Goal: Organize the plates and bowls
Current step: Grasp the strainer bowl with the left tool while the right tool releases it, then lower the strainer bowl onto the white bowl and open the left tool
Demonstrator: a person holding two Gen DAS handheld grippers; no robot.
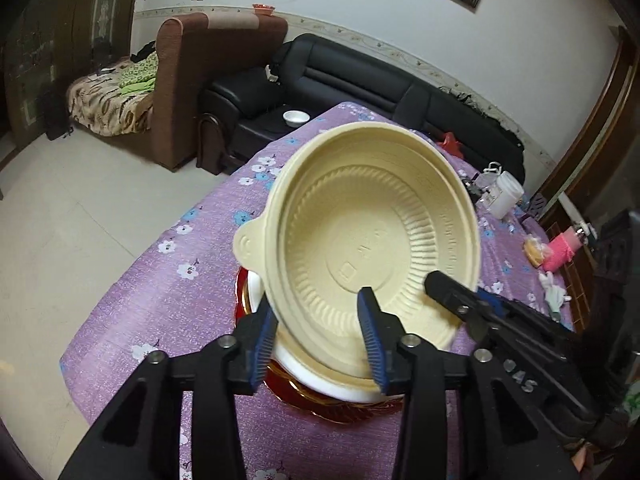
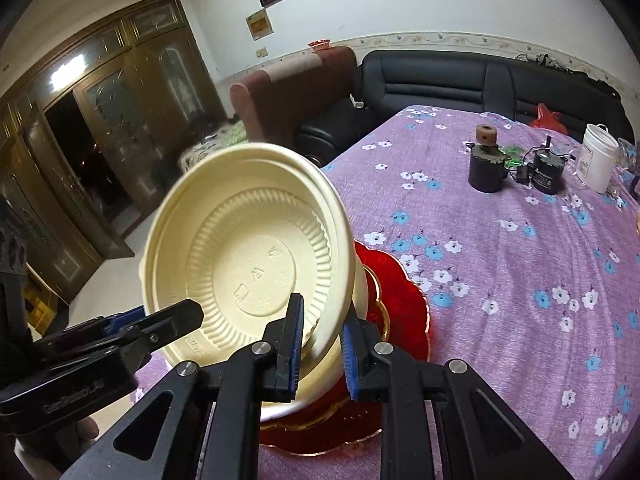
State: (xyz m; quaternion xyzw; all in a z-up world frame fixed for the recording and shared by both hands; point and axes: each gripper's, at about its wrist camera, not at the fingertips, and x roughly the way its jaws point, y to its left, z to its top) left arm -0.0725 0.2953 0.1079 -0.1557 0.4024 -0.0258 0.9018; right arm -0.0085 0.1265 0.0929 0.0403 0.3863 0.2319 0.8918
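Floral purple tablecloth (image 2: 500, 280), black sofa (image 2: 480, 80) behind, tiled flr (image 1: 80, 208)

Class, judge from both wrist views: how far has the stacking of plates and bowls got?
Done: a white bowl already sits on the red plate on the purple cloth. In hand: the right gripper pinches the rim of the cream bowl, tilted above that stack; the left gripper straddles the rim, jaws apart. Left: lower it into the stack and release.
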